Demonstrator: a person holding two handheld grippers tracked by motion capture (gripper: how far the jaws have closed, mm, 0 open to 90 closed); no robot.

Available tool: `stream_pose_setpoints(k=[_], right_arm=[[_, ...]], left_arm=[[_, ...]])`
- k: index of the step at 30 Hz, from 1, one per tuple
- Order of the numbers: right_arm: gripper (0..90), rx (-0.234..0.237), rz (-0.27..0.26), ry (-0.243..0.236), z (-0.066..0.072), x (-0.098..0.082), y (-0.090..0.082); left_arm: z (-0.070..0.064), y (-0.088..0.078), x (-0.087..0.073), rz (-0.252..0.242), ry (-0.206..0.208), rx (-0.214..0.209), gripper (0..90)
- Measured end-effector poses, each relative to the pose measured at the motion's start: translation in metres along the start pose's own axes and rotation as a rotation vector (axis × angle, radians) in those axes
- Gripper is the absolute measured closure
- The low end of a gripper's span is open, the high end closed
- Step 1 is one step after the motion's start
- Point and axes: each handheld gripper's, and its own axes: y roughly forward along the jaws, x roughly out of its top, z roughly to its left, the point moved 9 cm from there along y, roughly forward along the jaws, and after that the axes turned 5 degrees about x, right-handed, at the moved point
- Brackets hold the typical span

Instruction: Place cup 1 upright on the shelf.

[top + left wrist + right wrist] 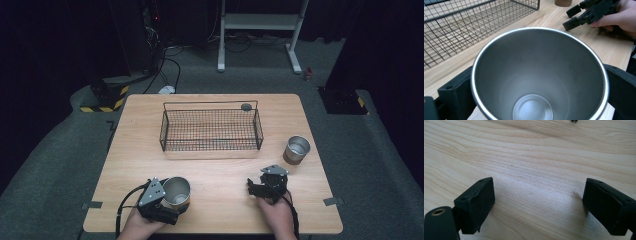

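Observation:
A steel cup (176, 191) stands near the table's front left, and my left gripper (178, 196) is shut on it. In the left gripper view the empty cup (536, 75) sits between the two black jaws, which press on its sides. My right gripper (252, 187) rests low at the front right of the table (220, 175), pointing left, held by a hand. Its jaws stand wide open over bare wood with nothing between them (539, 202). A second steel cup (297, 149) stands upright at the right, beyond the right gripper.
A black wire basket (210, 130) stands at the middle back of the table; it also shows as a wire basket (474, 25) just beyond the held cup. A small dark round object (246, 106) lies by its far right corner.

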Motion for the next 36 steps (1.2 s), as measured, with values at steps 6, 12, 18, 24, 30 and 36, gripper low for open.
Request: stream_pose_setpoints(k=[6,12,18,24,30,36], right_arm=[[11.0,0.001,0.0,0.001,0.0,0.0,0.0],[11.1,0.0,0.002,0.001,0.0,0.0,0.0],[11.2,0.001,0.0,0.001,0.0,0.0,0.0],[11.2,0.003,0.0,0.001,0.0,0.0,0.0],[11.3,0.003,0.0,0.001,0.0,0.0,0.0],[11.3,0.003,0.0,0.001,0.0,0.0,0.0]], left_arm=[[0.001,0.002,-0.003,0.0,0.003,0.001,0.2],[0.002,0.004,-0.007,0.015,-0.003,-0.01,0.5],[0.002,0.003,-0.011,0.011,0.007,-0.031,0.5],[0.002,0.002,-0.012,0.003,0.014,-0.024,2.7],[0.003,-0.001,-0.008,-0.033,0.012,-0.019,10.2],[0.004,-0.003,-0.006,-0.048,0.003,-0.024,13.0]])
